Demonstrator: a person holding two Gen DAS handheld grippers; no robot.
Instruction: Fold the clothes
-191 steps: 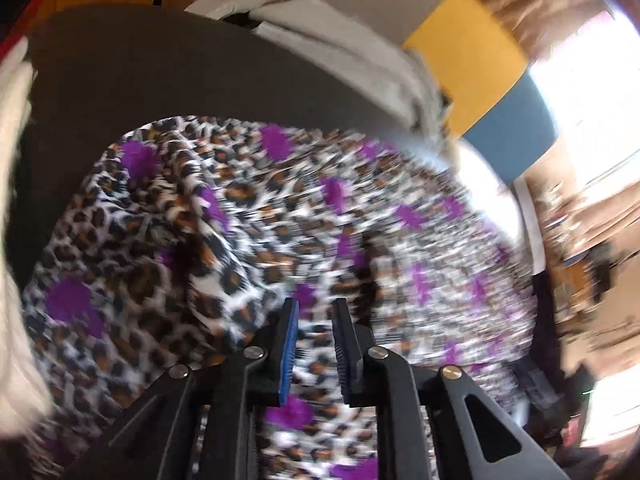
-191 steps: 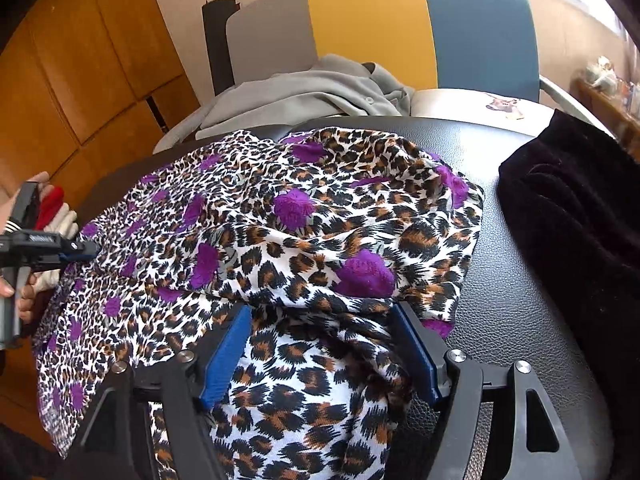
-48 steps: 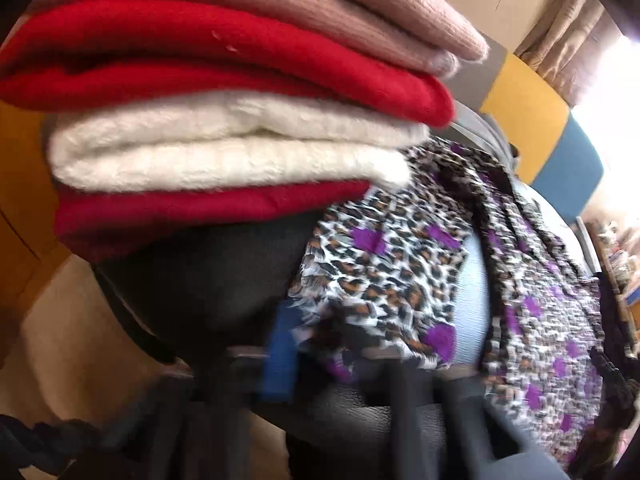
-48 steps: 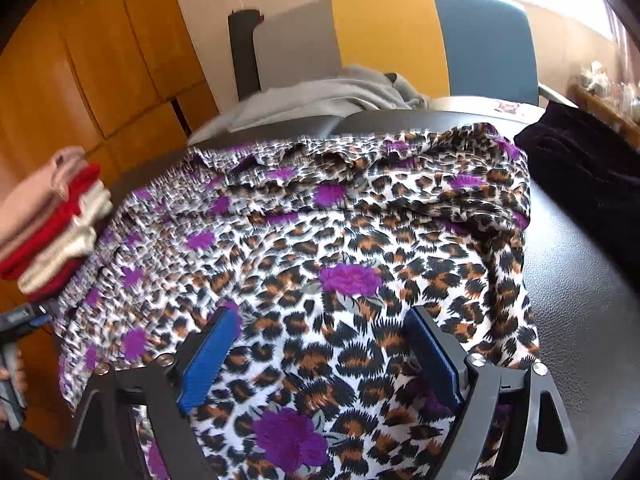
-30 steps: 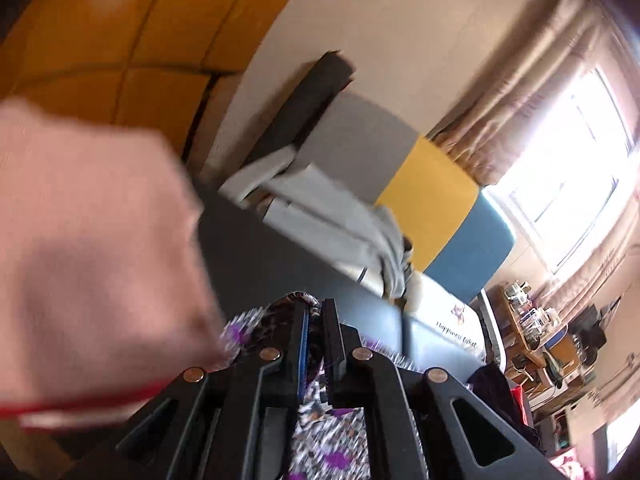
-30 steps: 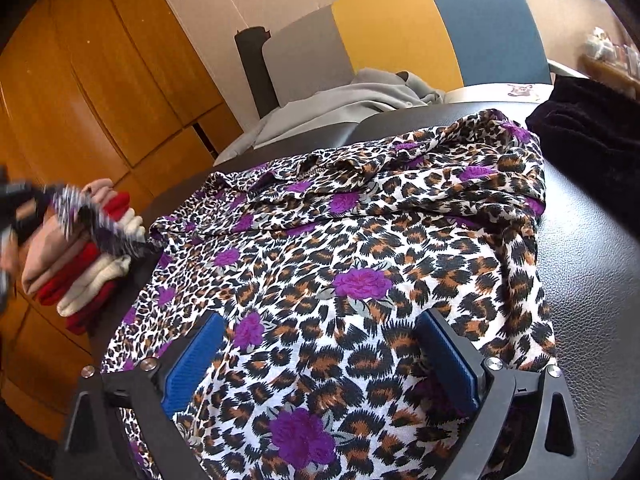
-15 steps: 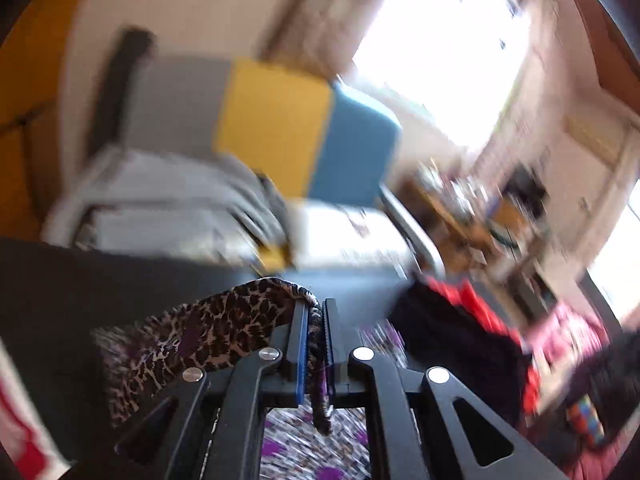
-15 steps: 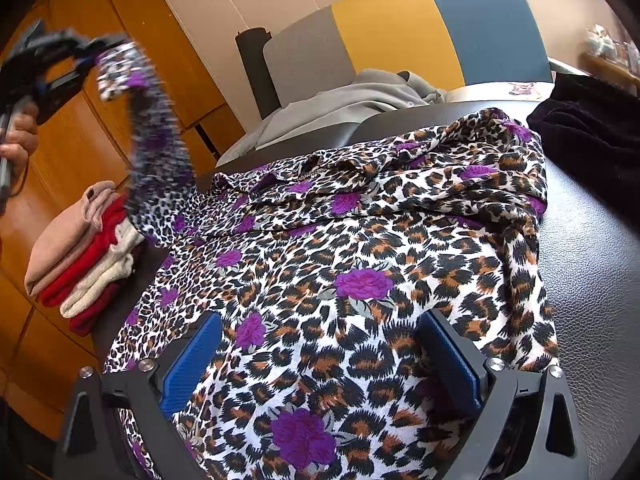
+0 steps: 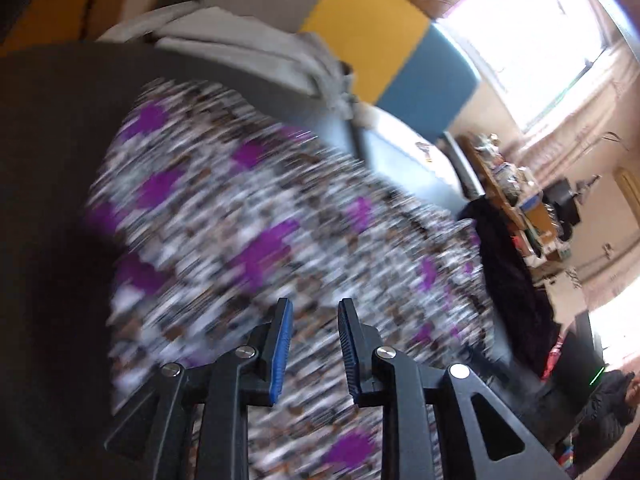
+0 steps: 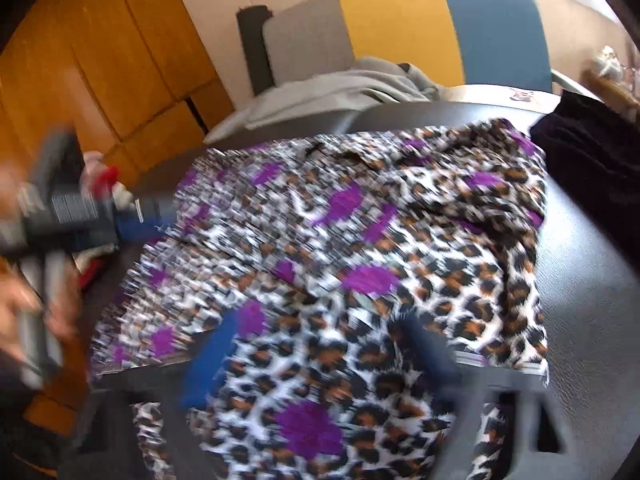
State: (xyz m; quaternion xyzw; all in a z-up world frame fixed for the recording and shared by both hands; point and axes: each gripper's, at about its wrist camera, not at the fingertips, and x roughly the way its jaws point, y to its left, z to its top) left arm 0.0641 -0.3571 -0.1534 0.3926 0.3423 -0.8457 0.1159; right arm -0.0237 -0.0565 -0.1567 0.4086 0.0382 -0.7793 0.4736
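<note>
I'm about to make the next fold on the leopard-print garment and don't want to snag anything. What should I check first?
1. Left gripper free of cloth: ok, jaws opening, nothing between them.
2. Right gripper grip: cannot tell, jaws closing over the leopard-print garment, view blurred.
3. Side panel folded over the body: ok.
4. Garment lying flat: not ok, bunched at the far right corner.
5. Black garment apart from it: cannot tell, edges meet.

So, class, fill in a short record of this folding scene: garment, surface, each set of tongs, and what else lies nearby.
garment: leopard-print cloth with purple flowers, spread out
surface: dark padded top
left tongs: opening, nothing between the pads
right tongs: closing over the near edge of the cloth, blurred
nearby: grey garment behind; black garment at right
</note>
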